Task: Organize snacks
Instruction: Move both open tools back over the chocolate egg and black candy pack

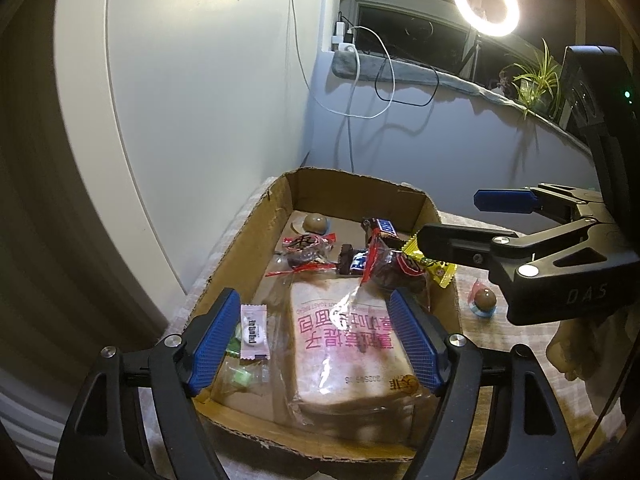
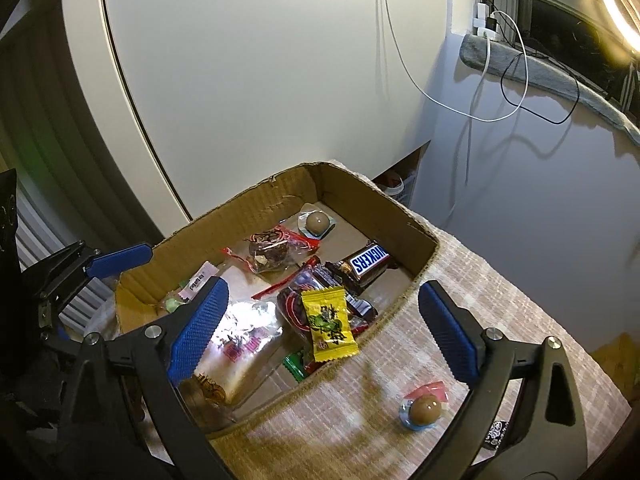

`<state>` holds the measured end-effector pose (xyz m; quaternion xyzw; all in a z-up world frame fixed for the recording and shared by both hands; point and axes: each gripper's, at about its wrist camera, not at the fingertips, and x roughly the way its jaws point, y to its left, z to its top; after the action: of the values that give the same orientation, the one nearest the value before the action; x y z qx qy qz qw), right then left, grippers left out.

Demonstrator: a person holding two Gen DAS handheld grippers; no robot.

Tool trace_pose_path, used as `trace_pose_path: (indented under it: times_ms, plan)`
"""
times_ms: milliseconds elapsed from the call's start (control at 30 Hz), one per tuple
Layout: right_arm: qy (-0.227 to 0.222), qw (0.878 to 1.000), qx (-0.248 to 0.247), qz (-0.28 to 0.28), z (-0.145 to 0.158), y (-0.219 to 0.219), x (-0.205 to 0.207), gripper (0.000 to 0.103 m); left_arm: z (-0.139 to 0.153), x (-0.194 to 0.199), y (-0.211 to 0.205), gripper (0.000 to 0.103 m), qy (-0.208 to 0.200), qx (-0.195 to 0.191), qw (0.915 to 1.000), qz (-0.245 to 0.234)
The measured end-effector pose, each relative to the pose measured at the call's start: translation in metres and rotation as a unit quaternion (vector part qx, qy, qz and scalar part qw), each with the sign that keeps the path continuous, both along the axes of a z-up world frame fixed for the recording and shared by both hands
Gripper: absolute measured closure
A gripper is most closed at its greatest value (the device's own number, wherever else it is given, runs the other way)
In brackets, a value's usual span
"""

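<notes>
A cardboard box point(image 1: 248, 240) point(image 2: 400, 216) sits on a woven cloth and holds a bread pack point(image 1: 344, 344), a Snickers bar point(image 2: 366, 262), red-wrapped sweets point(image 2: 272, 250), a pink sachet point(image 1: 253, 332) and a brown chocolate ball point(image 2: 318, 222). A yellow sachet point(image 2: 330, 322) point(image 1: 434, 266) lies on the box's right rim. Another chocolate ball point(image 2: 424, 410) point(image 1: 485, 300) lies on the cloth outside the box. My left gripper point(image 1: 316, 340) is open and empty above the bread pack. My right gripper point(image 2: 324, 332) point(image 1: 460, 220) is open and empty over the box's right edge.
A white cabinet panel point(image 1: 192, 80) stands behind the box. Cables point(image 1: 380, 80) hang from a windowsill with a ring light point(image 1: 486, 2) and a plant point(image 1: 536, 76). The table's cloth point(image 2: 500, 288) extends to the right of the box.
</notes>
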<state>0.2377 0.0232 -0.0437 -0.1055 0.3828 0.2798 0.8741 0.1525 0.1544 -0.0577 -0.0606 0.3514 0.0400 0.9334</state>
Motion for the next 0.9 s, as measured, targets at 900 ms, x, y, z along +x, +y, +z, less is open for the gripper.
trace_pose_path:
  times_ms: [900]
  plan:
    - [0.0,0.997,0.004,-0.076,0.009,-0.128,-0.018,0.005,0.014,0.001,-0.084,0.026,-0.017,-0.001,0.9969,-0.076]
